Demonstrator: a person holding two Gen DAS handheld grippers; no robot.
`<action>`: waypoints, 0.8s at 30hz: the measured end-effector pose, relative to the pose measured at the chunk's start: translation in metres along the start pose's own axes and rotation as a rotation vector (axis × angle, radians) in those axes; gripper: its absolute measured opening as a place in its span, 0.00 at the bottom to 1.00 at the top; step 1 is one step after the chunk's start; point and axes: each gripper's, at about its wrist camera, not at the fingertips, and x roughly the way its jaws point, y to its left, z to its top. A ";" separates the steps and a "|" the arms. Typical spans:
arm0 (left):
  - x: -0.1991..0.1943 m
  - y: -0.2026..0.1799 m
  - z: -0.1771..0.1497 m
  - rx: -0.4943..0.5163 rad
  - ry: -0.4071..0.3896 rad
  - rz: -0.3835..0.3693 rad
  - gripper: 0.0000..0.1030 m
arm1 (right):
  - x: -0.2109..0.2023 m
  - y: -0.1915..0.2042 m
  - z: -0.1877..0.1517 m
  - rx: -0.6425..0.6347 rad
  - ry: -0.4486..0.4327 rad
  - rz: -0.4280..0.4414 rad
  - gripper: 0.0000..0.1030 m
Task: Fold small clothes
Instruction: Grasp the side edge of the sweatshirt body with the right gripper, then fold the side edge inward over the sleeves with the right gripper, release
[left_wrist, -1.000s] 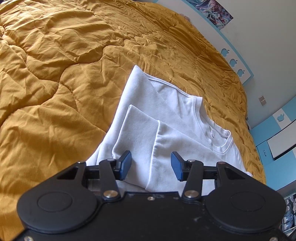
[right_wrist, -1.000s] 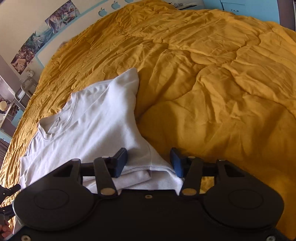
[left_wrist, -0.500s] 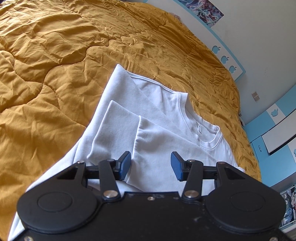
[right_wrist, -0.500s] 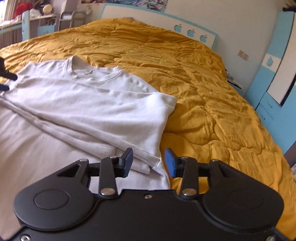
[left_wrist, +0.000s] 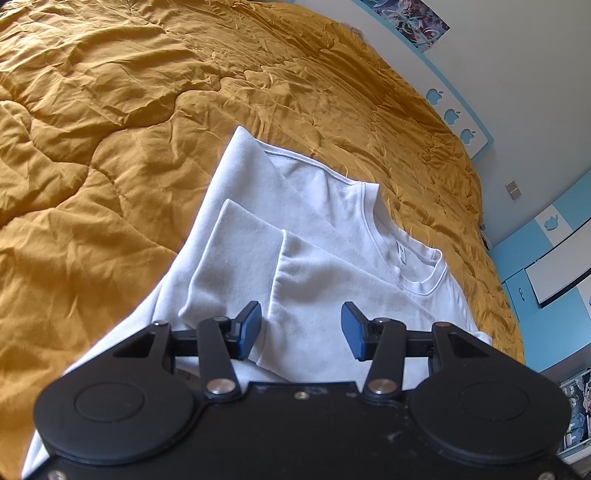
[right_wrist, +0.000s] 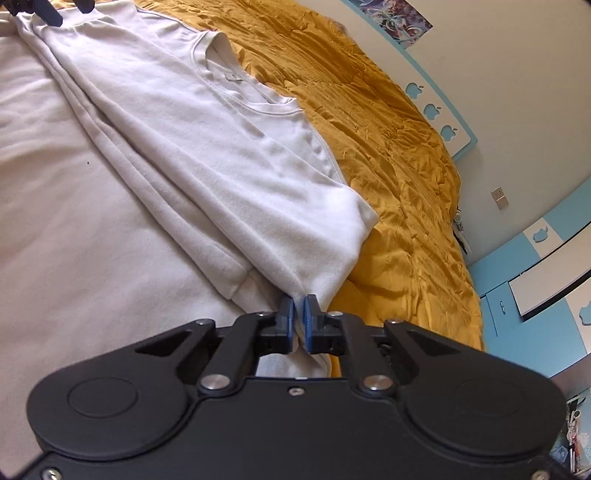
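Observation:
A white T-shirt (left_wrist: 332, 236) lies face up on a mustard quilt (left_wrist: 110, 110), its left sleeve (left_wrist: 236, 258) folded in over the chest. My left gripper (left_wrist: 301, 321) hovers open just above the shirt near that sleeve's hem, with nothing pinched. In the right wrist view the same shirt (right_wrist: 184, 129) stretches away to the upper left. My right gripper (right_wrist: 299, 306) is shut on the shirt's side edge just below the right sleeve (right_wrist: 332, 221), and cloth shows between the blue pads. Dark fingertips of the other gripper (right_wrist: 48, 13) peek in at the top left.
The quilt (right_wrist: 388, 147) covers the whole bed, rumpled, with wide bare stretches left of and beyond the shirt. A white headboard with blue apple cut-outs (left_wrist: 454, 114) stands at the far end. Blue cabinets (left_wrist: 546, 295) line the wall to the right.
My right gripper rolled over, slid along the shirt's right side and closed on its edge under the sleeve. The left gripper stayed open, almost in place.

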 end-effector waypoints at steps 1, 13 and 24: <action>0.000 0.000 0.000 0.005 -0.001 0.002 0.48 | -0.005 -0.002 -0.002 0.007 -0.005 -0.005 0.02; -0.009 -0.006 0.003 -0.004 -0.035 -0.095 0.49 | -0.029 -0.031 -0.013 0.210 -0.061 0.060 0.00; 0.045 -0.027 0.032 0.045 -0.034 0.034 0.49 | 0.088 -0.086 0.059 0.502 -0.066 0.130 0.01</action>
